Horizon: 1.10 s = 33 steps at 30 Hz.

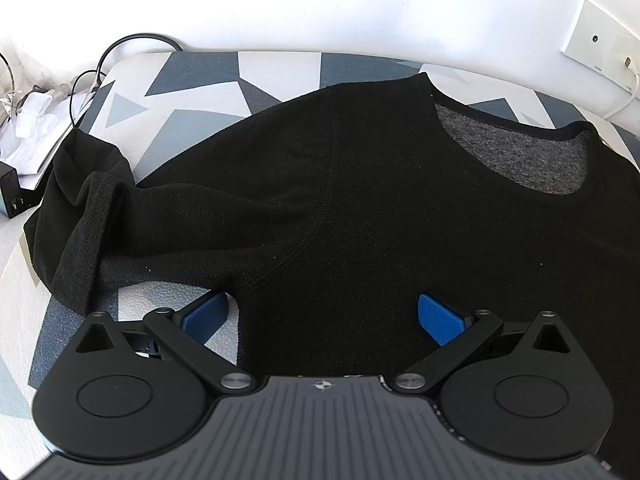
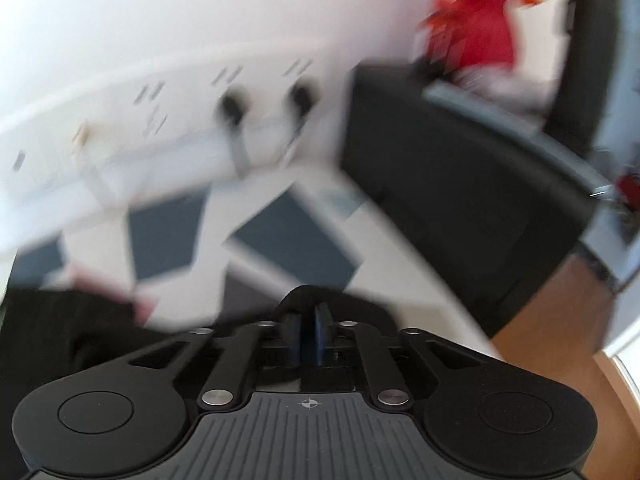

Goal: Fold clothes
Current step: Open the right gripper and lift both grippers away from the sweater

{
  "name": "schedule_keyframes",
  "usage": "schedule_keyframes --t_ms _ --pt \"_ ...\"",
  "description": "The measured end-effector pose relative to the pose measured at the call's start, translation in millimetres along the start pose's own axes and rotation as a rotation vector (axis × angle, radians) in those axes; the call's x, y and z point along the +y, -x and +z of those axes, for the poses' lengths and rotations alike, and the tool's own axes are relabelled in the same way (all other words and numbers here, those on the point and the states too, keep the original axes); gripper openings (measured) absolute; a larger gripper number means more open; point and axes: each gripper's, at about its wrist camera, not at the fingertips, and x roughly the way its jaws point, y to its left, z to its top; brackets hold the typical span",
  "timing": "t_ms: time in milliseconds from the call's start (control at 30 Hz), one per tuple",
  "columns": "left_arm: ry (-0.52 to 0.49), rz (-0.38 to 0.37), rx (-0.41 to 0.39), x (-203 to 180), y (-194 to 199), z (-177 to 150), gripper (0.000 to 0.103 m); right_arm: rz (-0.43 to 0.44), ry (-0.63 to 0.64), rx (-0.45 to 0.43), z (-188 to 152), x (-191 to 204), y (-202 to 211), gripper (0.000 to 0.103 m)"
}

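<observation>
Black fleece top (image 1: 360, 184): soft, limp, light; grasp at side hem. Left gripper (image 1: 320, 316) spread wide, empty. Right gripper (image 2: 307, 330) closed, pinching black fabric.

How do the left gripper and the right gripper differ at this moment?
The left gripper stands wide open over the black sweater, its blue pads apart; the right gripper is shut, with dark fabric pinched between its pads. The left wrist view is sharp, the right wrist view is smeared by blur. Both have black linkages and blue pads.
</observation>
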Motion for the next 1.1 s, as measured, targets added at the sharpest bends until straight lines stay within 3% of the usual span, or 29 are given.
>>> schedule_keyframes --t_ms 33,100,233,500,633,767,933,1067,1100 --pt "0.001 0.001 0.001 0.0 0.1 0.1 0.103 0.003 0.03 0.015 -2.8 5.6 -1.8 0.033" --pt "-0.001 -0.001 0.004 0.3 0.1 0.7 0.103 0.005 0.061 0.015 -7.7 16.0 -1.0 0.037" --pt "-0.004 -0.009 0.029 3.1 -0.1 4.3 0.103 0.117 0.058 -0.014 -9.4 33.4 10.5 0.048" --pt "0.102 0.026 0.044 33.3 6.0 0.1 0.103 0.331 0.222 -0.044 -19.7 98.9 29.6 0.053" --pt "0.207 0.013 0.044 59.6 14.8 -3.9 0.103 0.357 0.304 -0.012 -34.6 130.1 27.8 0.054" --pt "0.406 -0.055 -0.026 106.5 28.2 -18.6 0.103 0.373 0.324 0.001 -49.0 146.5 33.0 0.056" --pt "0.616 -0.009 -0.08 161.3 29.4 -24.4 0.103 0.44 0.354 -0.01 -70.8 175.5 46.9 0.06" --pt "0.619 0.026 -0.112 170.0 23.3 -10.7 0.101 0.469 0.373 0.008 -87.3 202.8 53.5 0.06" --pt "0.591 0.035 -0.108 165.1 20.4 -6.2 0.095 0.471 0.38 0.013 -90.5 207.3 54.2 0.06"
